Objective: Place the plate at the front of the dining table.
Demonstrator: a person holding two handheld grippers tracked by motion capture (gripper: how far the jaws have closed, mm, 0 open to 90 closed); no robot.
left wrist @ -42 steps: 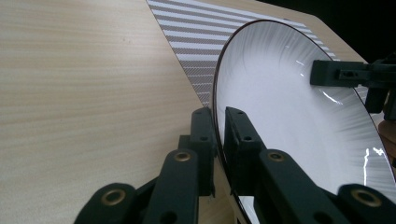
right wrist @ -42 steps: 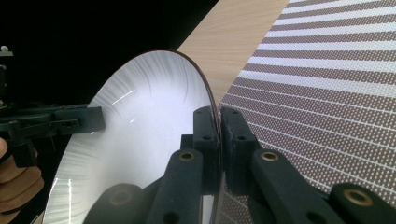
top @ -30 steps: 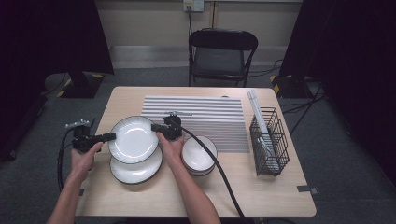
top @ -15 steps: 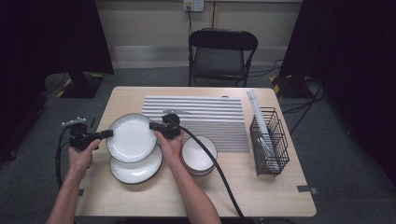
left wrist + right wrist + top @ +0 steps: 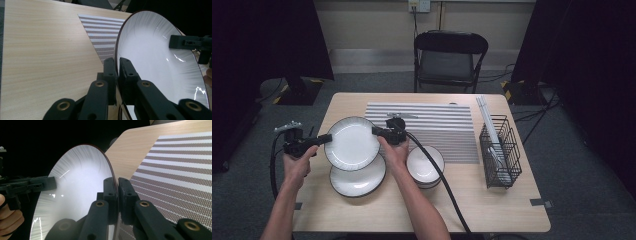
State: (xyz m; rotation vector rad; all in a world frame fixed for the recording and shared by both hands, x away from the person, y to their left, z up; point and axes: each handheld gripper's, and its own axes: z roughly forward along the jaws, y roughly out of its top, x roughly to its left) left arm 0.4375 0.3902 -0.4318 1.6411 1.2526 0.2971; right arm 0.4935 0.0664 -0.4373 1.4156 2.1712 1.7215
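Observation:
A white plate with a dark rim [image 5: 352,142] hangs tilted above the table, held at opposite edges. My left gripper [image 5: 325,138] is shut on its left rim, and in the left gripper view the jaws [image 5: 117,67] pinch the rim of the plate [image 5: 155,57]. My right gripper [image 5: 377,131] is shut on the right rim, where the right gripper view shows its jaws [image 5: 117,186] clamped on the plate [image 5: 80,182]. A second matching plate [image 5: 358,181] lies flat on the table below it.
White stacked bowls [image 5: 425,165] stand right of the plates, with the right gripper's cable running past them. A striped mat [image 5: 432,125] covers the table's middle. A black wire basket [image 5: 499,152] stands at the right. A folding chair [image 5: 449,55] sits behind the table.
The held plate has lifted slightly up and away from the lower plate, so more of the lower plate shows. Both hands shifted only a little.

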